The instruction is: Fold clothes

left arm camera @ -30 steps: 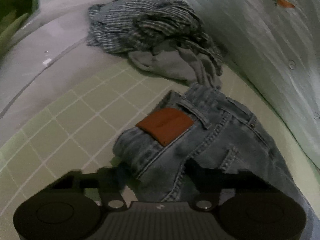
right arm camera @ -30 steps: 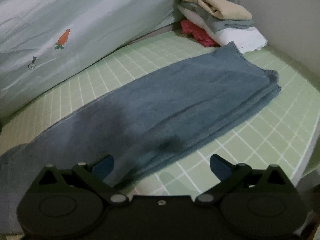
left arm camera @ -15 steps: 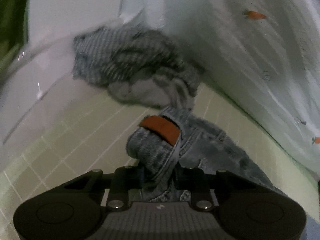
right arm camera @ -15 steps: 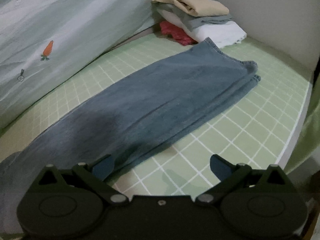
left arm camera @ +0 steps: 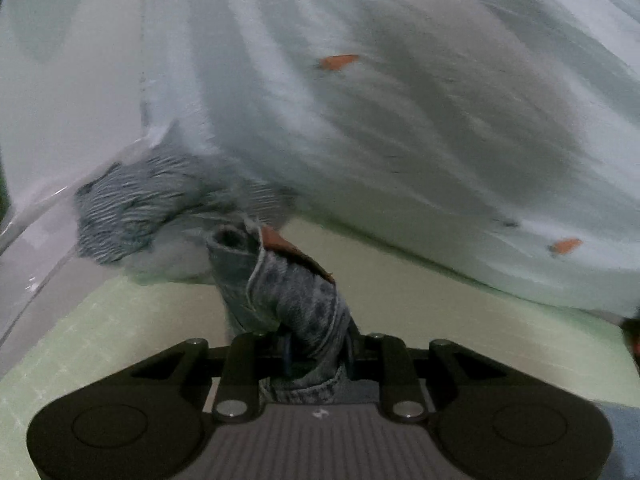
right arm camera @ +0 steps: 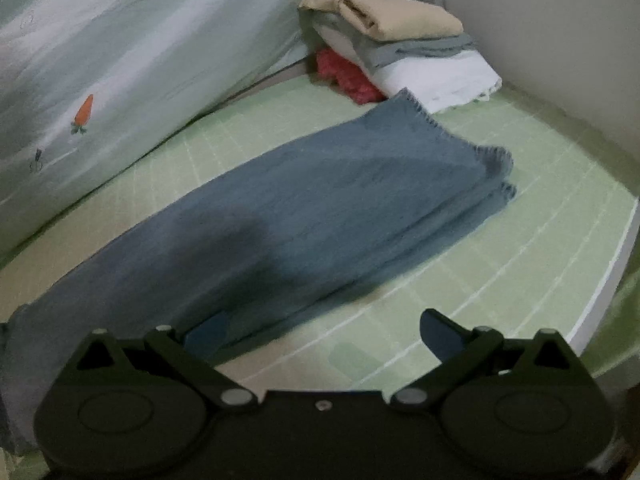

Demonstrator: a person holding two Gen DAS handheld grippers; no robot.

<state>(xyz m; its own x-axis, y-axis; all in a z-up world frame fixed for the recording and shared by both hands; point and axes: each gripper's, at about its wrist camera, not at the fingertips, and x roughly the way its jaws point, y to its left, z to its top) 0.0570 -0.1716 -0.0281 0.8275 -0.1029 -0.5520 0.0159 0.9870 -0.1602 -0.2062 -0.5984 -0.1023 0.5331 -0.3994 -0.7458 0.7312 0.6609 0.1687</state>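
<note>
A pair of blue jeans lies on the green checked bed sheet, legs folded one over the other and running toward the far right. In the left wrist view my left gripper is shut on the jeans' waistband, which it holds bunched and lifted above the sheet; the brown leather patch shows on top. My right gripper stands open just above the near edge of the jeans' legs, its left fingertip over the denim, nothing between the pads.
A pale quilt with carrot prints rises behind the jeans. A crumpled striped garment lies behind the waistband. A stack of folded clothes over a red item sits at the far corner. The bed's edge curves on the right.
My left gripper closed on the waistband and lifted it up off the sheet, rolling as it went. My right gripper slid sideways along the jeans' legs and stayed open.
</note>
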